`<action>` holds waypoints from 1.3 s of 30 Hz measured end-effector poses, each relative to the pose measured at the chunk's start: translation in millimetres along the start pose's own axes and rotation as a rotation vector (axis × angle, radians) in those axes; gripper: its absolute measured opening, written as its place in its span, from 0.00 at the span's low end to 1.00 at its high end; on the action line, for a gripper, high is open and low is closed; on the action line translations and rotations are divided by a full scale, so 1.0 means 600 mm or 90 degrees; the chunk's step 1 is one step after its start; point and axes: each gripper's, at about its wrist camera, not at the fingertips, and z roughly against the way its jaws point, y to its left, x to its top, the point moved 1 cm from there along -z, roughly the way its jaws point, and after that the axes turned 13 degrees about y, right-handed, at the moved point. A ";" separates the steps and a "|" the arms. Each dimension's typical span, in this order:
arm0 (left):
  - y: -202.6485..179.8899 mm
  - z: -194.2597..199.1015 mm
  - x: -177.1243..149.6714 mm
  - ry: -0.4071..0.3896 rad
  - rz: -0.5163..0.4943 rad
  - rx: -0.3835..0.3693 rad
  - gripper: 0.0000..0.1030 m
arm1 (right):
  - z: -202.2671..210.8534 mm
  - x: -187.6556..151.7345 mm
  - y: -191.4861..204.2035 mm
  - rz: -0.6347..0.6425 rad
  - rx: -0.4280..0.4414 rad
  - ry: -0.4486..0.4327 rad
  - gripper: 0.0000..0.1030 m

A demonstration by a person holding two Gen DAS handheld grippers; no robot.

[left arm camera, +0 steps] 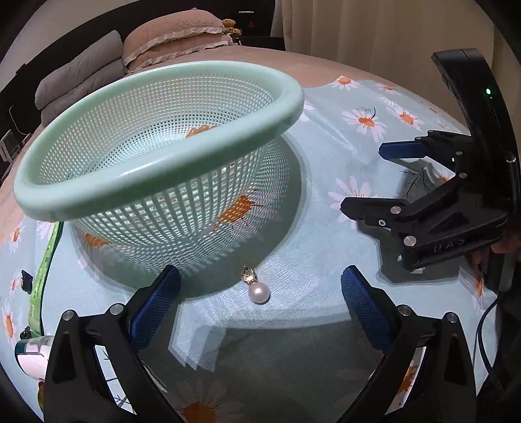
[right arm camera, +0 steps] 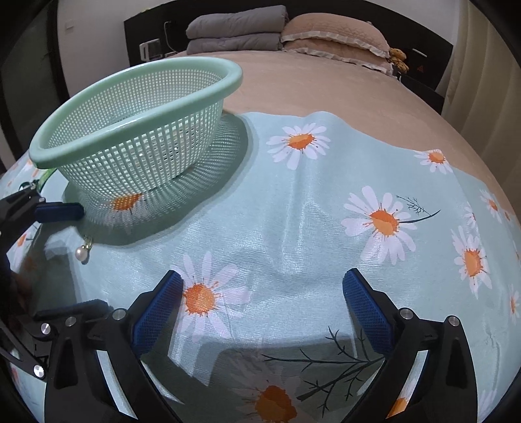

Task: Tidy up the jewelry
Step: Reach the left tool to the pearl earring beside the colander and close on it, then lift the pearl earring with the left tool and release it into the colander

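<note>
Left tool (left arm camera: 260,289): jaws held wide apart, nothing gripped; pearl earring (left arm camera: 257,288) seen lying on the daisy cloth (left arm camera: 325,156) between them, just beside the green mesh basket (left arm camera: 156,143). Right tool (right arm camera: 260,299): jaws likewise spread, nothing gripped, over the cloth. Cloth is laid on the bed (right arm camera: 309,81); folded blankets (right arm camera: 234,29) at the far edge.
</note>
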 end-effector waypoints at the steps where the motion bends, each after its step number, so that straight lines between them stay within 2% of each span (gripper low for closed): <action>1: 0.000 0.000 -0.002 -0.004 0.004 0.001 0.94 | 0.000 -0.001 0.000 -0.001 0.001 -0.001 0.93; 14: -0.006 -0.003 -0.005 -0.017 0.010 0.007 0.95 | 0.007 -0.016 0.010 -0.010 -0.021 -0.025 0.91; 16: -0.001 0.001 -0.006 -0.021 0.032 0.014 0.86 | 0.009 -0.020 0.011 -0.013 -0.020 -0.030 0.90; 17: 0.001 0.003 -0.008 -0.027 0.043 0.018 0.82 | 0.010 -0.021 0.011 -0.014 -0.018 -0.032 0.87; 19: 0.006 0.009 -0.010 -0.034 0.061 0.032 0.60 | 0.016 -0.025 0.013 -0.012 -0.012 -0.043 0.62; 20: 0.006 0.010 -0.010 -0.035 0.065 0.029 0.57 | 0.019 -0.026 0.014 -0.011 -0.007 -0.045 0.59; 21: 0.005 0.010 -0.011 -0.035 0.064 0.027 0.53 | 0.019 -0.028 0.014 -0.009 0.003 -0.043 0.52; 22: 0.002 0.011 -0.011 -0.036 0.058 0.024 0.42 | 0.020 -0.029 0.015 -0.005 0.012 -0.042 0.45; 23: -0.002 0.012 -0.012 -0.037 0.052 0.014 0.35 | 0.021 -0.030 0.016 -0.003 0.019 -0.041 0.42; 25: -0.008 0.011 -0.014 -0.035 0.051 -0.002 0.18 | 0.023 -0.034 0.017 -0.004 0.028 -0.039 0.30; 28: -0.007 0.010 -0.014 -0.030 0.062 -0.018 0.11 | 0.025 -0.039 0.018 -0.012 0.051 -0.032 0.13; 30: -0.005 0.009 -0.018 -0.027 0.078 -0.031 0.11 | 0.026 -0.043 0.018 -0.020 0.061 -0.028 0.08; 34: -0.005 0.013 -0.030 -0.019 0.101 -0.040 0.11 | 0.031 -0.055 0.024 -0.019 0.088 -0.016 0.07; 39: -0.025 0.027 -0.050 -0.013 0.096 -0.002 0.11 | 0.042 -0.079 0.042 -0.025 0.073 -0.014 0.07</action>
